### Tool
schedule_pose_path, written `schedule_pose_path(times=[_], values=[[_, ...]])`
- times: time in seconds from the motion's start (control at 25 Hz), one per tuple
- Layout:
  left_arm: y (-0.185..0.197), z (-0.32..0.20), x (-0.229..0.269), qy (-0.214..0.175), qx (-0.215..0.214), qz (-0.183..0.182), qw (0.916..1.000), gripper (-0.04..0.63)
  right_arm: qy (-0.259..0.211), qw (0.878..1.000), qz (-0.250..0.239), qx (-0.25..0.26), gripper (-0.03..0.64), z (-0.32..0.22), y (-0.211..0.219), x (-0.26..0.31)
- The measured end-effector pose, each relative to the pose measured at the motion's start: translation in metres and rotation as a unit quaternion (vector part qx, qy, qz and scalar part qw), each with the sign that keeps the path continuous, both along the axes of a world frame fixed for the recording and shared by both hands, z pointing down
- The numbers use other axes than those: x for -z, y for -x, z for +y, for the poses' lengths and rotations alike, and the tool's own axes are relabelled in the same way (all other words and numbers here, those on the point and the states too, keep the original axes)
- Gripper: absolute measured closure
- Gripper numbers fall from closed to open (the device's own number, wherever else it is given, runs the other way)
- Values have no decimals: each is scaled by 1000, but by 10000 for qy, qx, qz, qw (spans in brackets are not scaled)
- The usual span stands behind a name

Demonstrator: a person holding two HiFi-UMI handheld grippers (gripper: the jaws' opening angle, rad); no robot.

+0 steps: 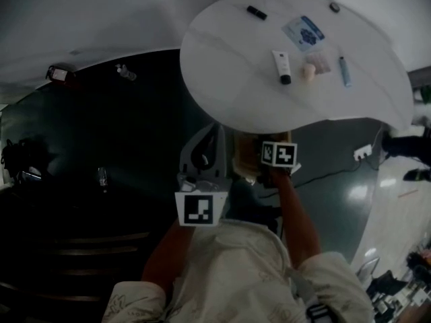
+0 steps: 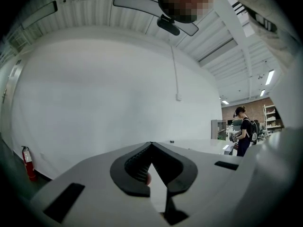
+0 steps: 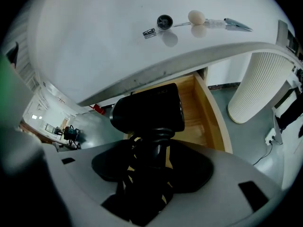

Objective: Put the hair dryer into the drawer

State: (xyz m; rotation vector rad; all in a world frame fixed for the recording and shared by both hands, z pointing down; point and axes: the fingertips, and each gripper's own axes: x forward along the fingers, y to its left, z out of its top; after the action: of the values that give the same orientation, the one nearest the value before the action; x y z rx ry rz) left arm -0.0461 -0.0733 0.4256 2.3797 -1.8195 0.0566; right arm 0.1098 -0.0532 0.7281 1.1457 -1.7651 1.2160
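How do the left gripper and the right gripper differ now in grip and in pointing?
The right gripper is closed on the handle of the black hair dryer; the left gripper has its tips together, holding nothing. The right gripper points down at the open wooden drawer; the left gripper faces a white wall. Both are grey.

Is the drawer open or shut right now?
Open: the drawer's bare wooden inside shows out from under the table edge, behind the hair dryer.

black hair dryer (image 3: 149, 110), above open wooden drawer (image 3: 198, 119)
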Motion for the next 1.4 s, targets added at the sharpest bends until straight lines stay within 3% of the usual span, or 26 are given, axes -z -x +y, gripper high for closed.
schedule_pose_path(times=[0.68, 0.92, 1.4], values=[[26, 5, -10, 89, 509, -275, 9983, 594, -896, 9958, -133, -159, 360, -44, 5, -26], [31, 7, -17, 129, 623, -302, 9975, 594, -1175, 9929, -159, 45, 360, -48, 14, -36], [28, 5, -27, 115, 709, -339, 9968, 594, -1090, 9938, 30, 211, 360, -47, 16, -79]])
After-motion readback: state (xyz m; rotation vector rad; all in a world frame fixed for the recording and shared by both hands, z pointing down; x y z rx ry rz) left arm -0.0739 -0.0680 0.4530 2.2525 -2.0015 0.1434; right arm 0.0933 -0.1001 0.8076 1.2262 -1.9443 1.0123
